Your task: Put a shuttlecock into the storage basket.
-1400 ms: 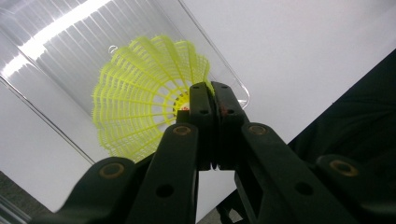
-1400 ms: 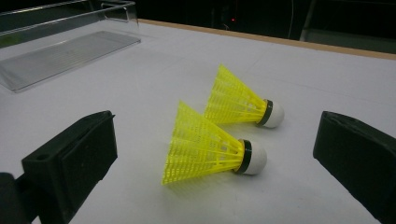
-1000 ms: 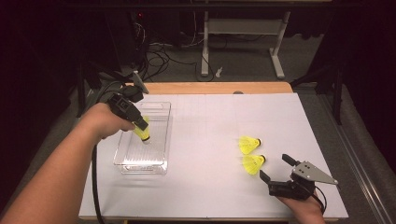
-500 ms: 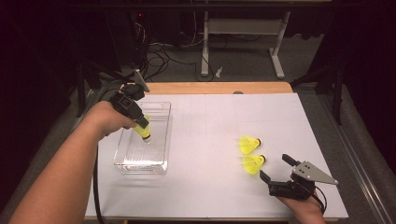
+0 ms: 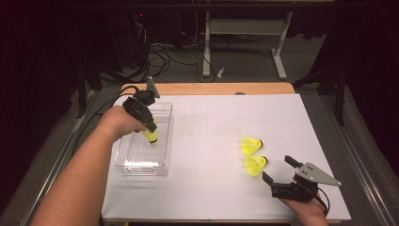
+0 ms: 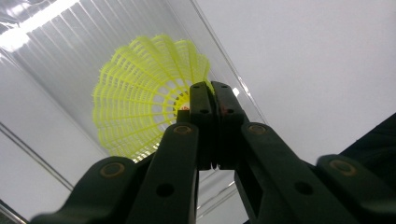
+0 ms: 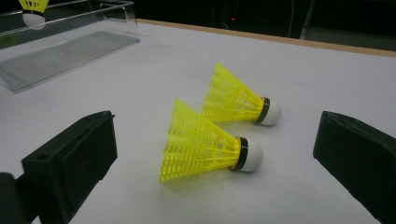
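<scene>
1. Counter [image 5: 221, 117]: white sheet over a wooden top, whose bare edge shows along the far side.
2. Room beyond is dark, with cables [image 5: 160, 52] on grey floor and a white desk frame [image 5: 244, 42] behind.
3. Clear tray [image 5: 141, 162] sits near the counter's left edge.
4. Left claw [image 5: 151, 136] is clenched on a yellow shuttlecock [image 6: 140, 98], held cork-down inside the tray.
5. Two more shuttlecocks, the far one [image 5: 250, 145] and the near one [image 5: 255, 165], lie on their sides right of centre, close together.
6. Right claw [image 5: 277, 170] rests released near the front edge, just beside the near one.
7. Open white surface lies between tray and shuttlecocks.
</scene>
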{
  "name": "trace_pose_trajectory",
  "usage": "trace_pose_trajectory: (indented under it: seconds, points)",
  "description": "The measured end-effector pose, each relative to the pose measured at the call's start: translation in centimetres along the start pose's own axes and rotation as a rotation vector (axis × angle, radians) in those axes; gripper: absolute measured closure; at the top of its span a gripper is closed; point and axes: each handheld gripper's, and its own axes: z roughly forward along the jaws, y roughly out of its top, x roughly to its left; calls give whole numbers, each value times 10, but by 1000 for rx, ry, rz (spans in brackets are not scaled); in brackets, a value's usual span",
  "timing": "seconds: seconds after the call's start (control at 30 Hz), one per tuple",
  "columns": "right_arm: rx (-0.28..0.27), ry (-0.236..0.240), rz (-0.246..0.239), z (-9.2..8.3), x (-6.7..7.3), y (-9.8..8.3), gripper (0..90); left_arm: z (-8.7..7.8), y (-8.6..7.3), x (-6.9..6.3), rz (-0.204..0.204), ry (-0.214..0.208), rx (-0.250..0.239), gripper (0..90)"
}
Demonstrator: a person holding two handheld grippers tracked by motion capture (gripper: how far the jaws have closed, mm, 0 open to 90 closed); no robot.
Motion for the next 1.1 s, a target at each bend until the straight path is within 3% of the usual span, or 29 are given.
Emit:
trace_pose_trajectory:
  seconds: [0.7, 1.1]
  points:
    - [2, 0, 1, -1, 0, 0, 4, 35, 12, 7, -18, -29, 39, 888]
    - [-1, -1, 3, -2, 0, 1, 4, 43, 17, 8, -23, -43, 43, 888]
